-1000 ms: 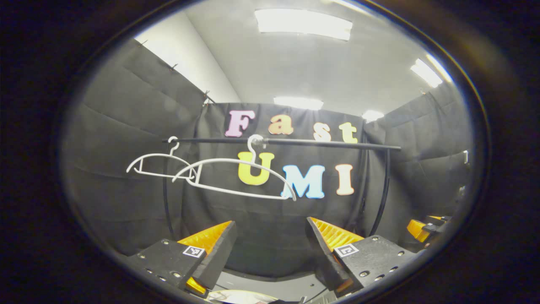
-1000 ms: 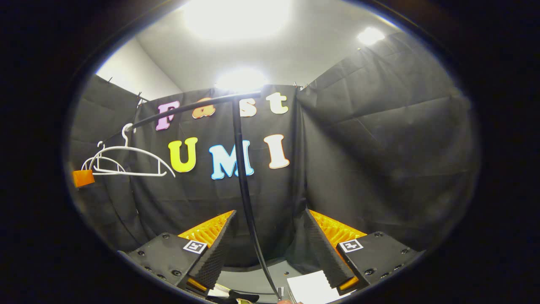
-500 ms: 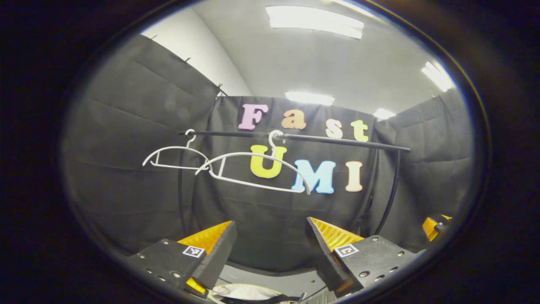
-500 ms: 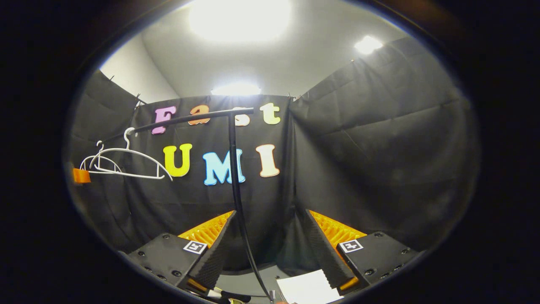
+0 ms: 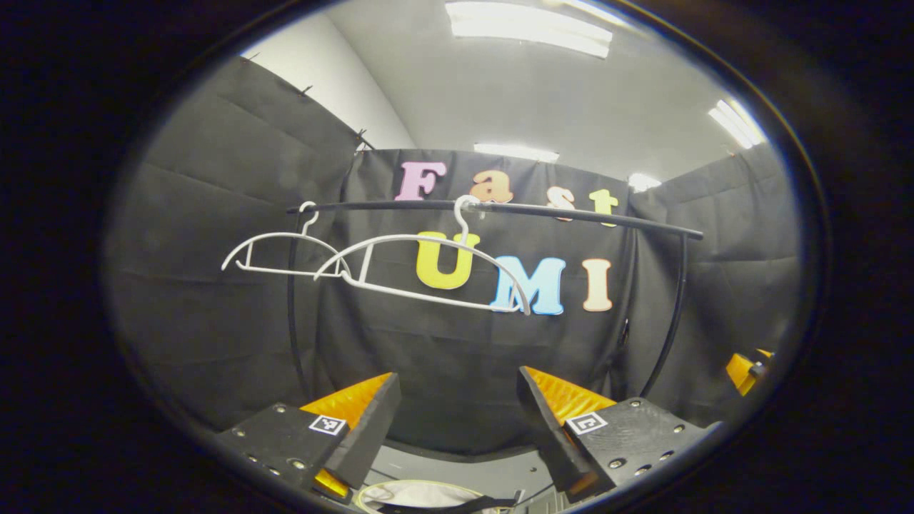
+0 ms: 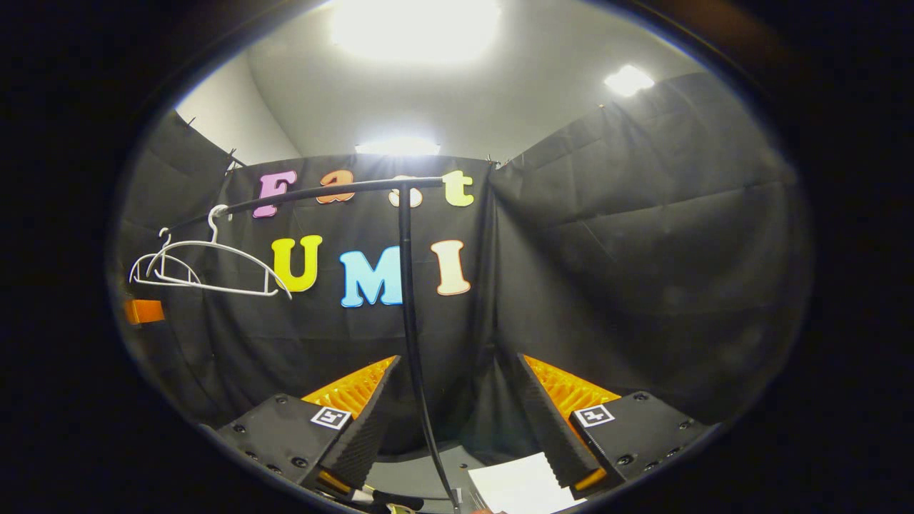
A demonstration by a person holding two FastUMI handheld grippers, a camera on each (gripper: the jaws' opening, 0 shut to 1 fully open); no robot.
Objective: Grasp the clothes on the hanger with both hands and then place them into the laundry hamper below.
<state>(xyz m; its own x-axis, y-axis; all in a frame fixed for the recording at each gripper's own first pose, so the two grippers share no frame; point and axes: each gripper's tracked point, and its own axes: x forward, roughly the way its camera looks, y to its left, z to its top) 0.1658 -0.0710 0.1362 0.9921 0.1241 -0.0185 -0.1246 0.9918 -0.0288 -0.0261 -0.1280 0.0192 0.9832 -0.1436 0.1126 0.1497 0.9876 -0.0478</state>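
Two white hangers (image 5: 428,268) hang bare on the black rail (image 5: 571,214); the nearer one tilts down to the right. They also hang at the rail's left end in the right gripper view, hangers (image 6: 207,268). My left gripper (image 5: 457,389) is open below them with nothing between its fingers. Under it, at the bottom edge, a pale round rim with light fabric inside, seemingly the hamper (image 5: 418,492), peeks out. My right gripper (image 6: 457,378) is open, with the rail's upright post (image 6: 408,300) running down between its fingers, farther off. The right gripper's edge (image 5: 746,368) shows at far right.
The rack's curved legs (image 5: 668,321) stand before the black cloth wall. A white sheet (image 6: 521,489) lies on the grey floor by the post's foot. Part of the left gripper (image 6: 143,311) shows at the left edge of the right gripper view.
In the left gripper view the rail and hangers have risen and the nearer hanger has swung; more of the pale rim shows below. The right gripper view has shifted only slightly. Both grippers stay open.
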